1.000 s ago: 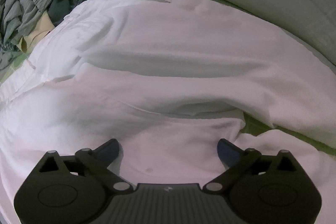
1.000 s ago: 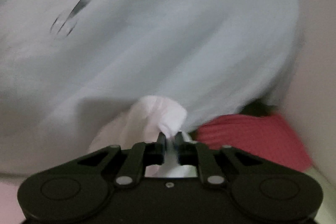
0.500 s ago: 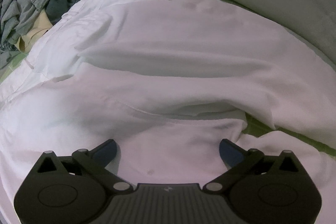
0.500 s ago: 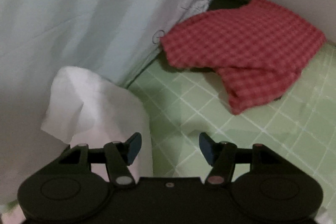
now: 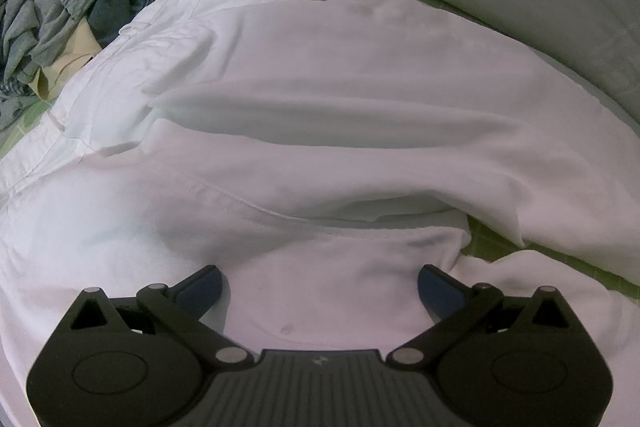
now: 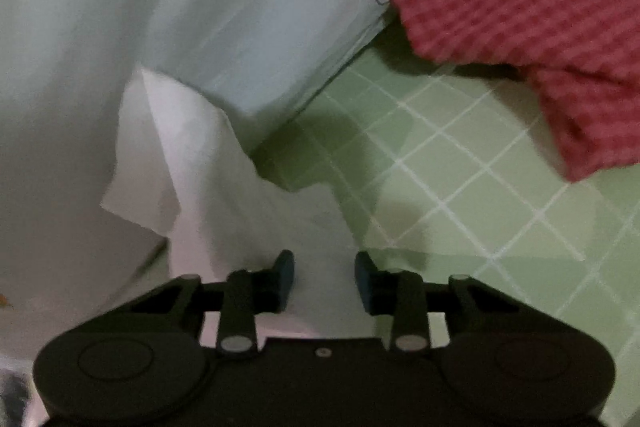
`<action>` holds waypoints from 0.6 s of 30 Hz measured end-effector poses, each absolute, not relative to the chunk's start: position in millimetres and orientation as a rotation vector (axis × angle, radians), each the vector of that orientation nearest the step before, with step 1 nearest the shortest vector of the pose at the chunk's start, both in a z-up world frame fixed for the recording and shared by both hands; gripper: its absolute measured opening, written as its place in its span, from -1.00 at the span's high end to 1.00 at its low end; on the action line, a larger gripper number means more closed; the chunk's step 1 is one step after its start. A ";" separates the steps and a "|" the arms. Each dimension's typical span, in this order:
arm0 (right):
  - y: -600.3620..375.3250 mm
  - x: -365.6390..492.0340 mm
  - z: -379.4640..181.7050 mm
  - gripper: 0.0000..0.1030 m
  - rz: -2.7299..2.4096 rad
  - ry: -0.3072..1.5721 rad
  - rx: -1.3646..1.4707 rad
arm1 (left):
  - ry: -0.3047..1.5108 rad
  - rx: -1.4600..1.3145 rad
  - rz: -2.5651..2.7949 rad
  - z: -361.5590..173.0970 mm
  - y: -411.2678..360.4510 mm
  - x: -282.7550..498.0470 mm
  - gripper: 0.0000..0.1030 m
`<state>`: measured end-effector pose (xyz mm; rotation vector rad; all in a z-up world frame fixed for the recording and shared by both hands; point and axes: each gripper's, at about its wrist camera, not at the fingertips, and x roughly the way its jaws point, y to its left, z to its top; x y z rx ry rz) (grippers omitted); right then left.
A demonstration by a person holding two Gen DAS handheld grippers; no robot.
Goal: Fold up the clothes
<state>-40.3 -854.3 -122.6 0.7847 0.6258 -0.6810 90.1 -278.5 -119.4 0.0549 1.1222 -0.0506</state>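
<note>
Right gripper (image 6: 324, 277) newly off one white garment (image 6: 224, 187)

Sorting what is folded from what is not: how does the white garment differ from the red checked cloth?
The white garment is plain and spread wide across the green grid mat, with creases; the red checked cloth is patterned and bunched into a compact heap. The white garment lies beneath the open left gripper; the red cloth lies apart from the right gripper. Both rest on the mat.

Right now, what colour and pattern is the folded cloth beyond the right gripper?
Red check, lying on the green grid sheet; clearest in the right wrist view: red checked cloth.
</note>
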 end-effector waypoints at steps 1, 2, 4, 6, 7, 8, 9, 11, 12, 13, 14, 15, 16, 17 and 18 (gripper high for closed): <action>-853.7 -41.3 -123.0 0.14 -0.690 0.625 0.785 | 1.121 0.055 -0.051 -119.4 -278.2 89.8 -1.00; -852.8 -39.6 -123.4 0.14 -0.692 0.631 0.772 | 1.120 0.055 -0.052 -119.5 -278.0 89.4 -1.00; -850.5 -34.5 -123.9 0.14 -0.692 0.647 0.736 | 1.118 0.055 -0.052 -119.3 -278.0 89.0 -1.00; -848.2 -29.4 -124.5 0.14 -0.692 0.664 0.699 | 1.115 0.055 -0.052 -118.8 -278.3 89.0 -1.00; -845.5 -25.7 -124.3 0.14 -0.691 0.680 0.664 | 1.114 0.055 -0.052 -118.7 -278.3 88.7 -1.00; -842.3 -21.6 -123.9 0.14 -0.689 0.699 0.624 | 1.113 0.055 -0.052 -118.6 -278.4 88.4 -1.00; -839.2 -18.5 -122.8 0.15 -0.686 0.719 0.587 | 1.112 0.055 -0.051 -118.5 -278.4 88.2 -1.00; -835.3 -16.1 -120.6 0.37 -0.690 0.748 0.530 | 1.110 0.053 -0.047 -118.1 -278.9 87.8 -1.00; -835.2 -17.6 -119.9 0.44 -0.701 0.754 0.513 | 1.109 0.052 -0.047 -117.9 -279.1 87.7 -1.00; -835.2 -19.0 -119.2 0.71 -0.711 0.760 0.495 | 1.108 0.052 -0.046 -117.8 -279.2 87.7 -1.00; -835.2 -20.5 -118.5 0.98 -0.722 0.765 0.477 | 1.107 0.052 -0.046 -117.7 -279.1 87.4 -1.00; -835.1 -22.0 -117.8 0.98 -0.733 0.771 0.459 | 1.106 0.052 -0.046 -117.6 -279.1 87.1 -1.00; -835.1 -23.5 -117.1 0.99 -0.743 0.776 0.441 | 1.105 0.052 -0.046 -117.4 -279.0 86.9 -1.00; -834.3 -32.3 -112.7 0.99 -0.771 0.757 0.435 | 1.103 0.052 -0.047 -117.3 -279.0 86.6 -1.00; -832.9 -43.8 -106.4 0.99 -0.804 0.732 0.427 | 1.102 0.052 -0.047 -117.2 -279.0 86.3 -1.00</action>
